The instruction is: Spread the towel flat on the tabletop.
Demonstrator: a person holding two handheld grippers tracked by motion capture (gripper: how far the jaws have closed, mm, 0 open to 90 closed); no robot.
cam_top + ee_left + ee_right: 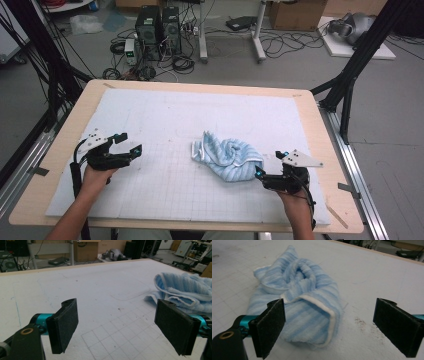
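Towel first: a crumpled light-blue striped terry towel (226, 157) with white edging lies bunched right of centre on the white gridded foam mat (165, 190). I judge it soft, light and limp, likely to sag and drag when lifted. My right gripper (270, 163) sits just beside it, jaws spread and empty; my left gripper (131, 142) waits well apart, also spread. I'd pinch the white hem fold (329, 315) nearest the right jaws

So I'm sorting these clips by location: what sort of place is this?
Most likely a lab or workshop set up for recording. Computer towers and loose cables sit on the bare floor, black frame struts flank the table, and cardboard boxes stand behind.
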